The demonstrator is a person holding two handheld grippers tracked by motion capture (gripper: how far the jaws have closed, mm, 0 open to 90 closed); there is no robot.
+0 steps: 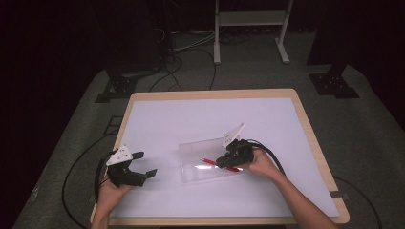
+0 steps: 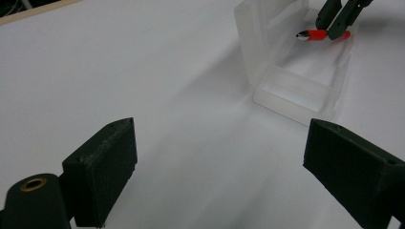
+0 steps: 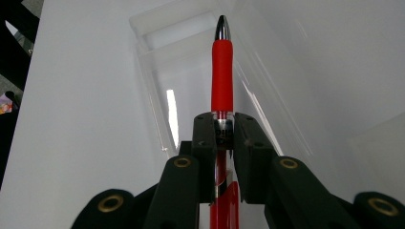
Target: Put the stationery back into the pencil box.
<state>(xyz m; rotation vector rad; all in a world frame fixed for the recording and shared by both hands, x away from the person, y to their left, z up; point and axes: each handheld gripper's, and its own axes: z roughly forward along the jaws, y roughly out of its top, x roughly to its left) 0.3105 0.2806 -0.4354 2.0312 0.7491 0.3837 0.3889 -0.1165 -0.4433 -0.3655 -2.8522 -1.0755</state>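
Note:
A red pen (image 3: 222, 81) with a silver tip points away along the jaws in the right gripper view; my right gripper (image 3: 223, 131) is shut on its barrel. Below it lies an open clear plastic case (image 3: 191, 62) on the white table. In the high view the right gripper (image 1: 224, 163) holds the red pen (image 1: 208, 162) low over the clear case (image 1: 210, 164), tip pointing left. My left gripper (image 1: 147, 164) rests at the table's near left, open, nothing between its fingers. From the left gripper view, the case (image 2: 296, 71) and pen (image 2: 315, 35) lie ahead at upper right.
A white mat (image 1: 200, 119) covers the wooden table (image 1: 308, 129). Black cables trail from both grippers off the table. Beyond the far edge stand a white frame (image 1: 250, 28) and dark stands on grey carpet.

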